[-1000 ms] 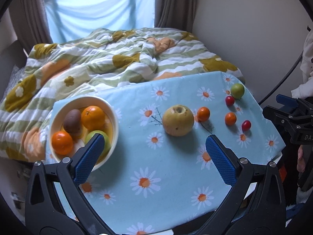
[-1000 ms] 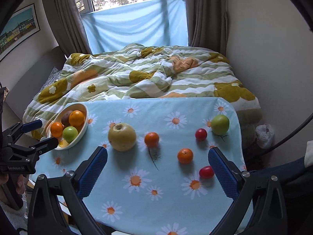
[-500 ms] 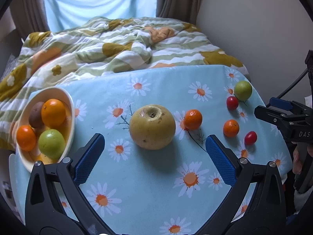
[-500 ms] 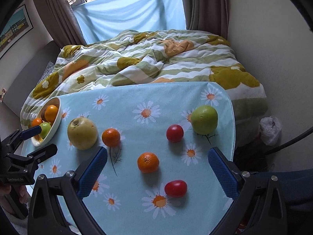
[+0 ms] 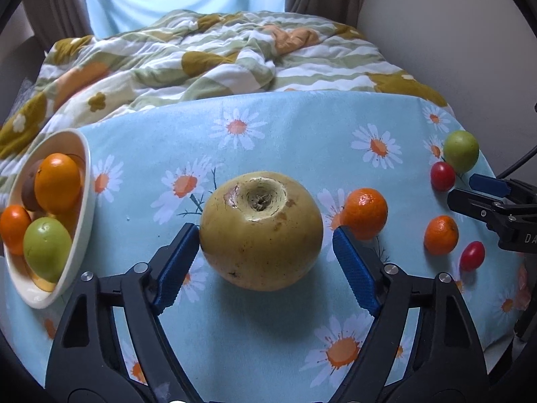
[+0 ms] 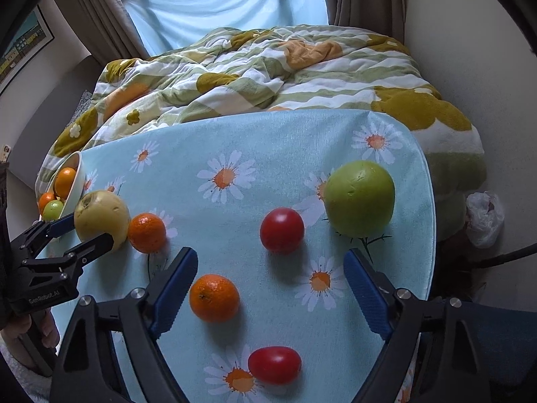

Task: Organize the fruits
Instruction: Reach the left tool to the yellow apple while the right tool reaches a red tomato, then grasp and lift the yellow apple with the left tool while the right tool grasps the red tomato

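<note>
Left gripper [image 5: 261, 245] spread around one pear [image 5: 261, 230], right gripper [image 6: 270, 278] spread, two tangerines [image 6: 214, 298], two tomatoes [image 6: 282, 230]

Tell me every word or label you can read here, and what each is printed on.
"GenRobot.AI": white letters on the black body of the left gripper, seen from the right wrist.
"DA", cut off by the picture edge: on the black body of the right gripper, seen from the left wrist.
The framed picture on the wall shows no readable text.

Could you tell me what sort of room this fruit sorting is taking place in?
Most likely a bedroom at home: a bed with a rumpled floral duvet lies right behind the daisy-print tablecloth, curtains frame a window, and a framed picture hangs on the wall.
</note>
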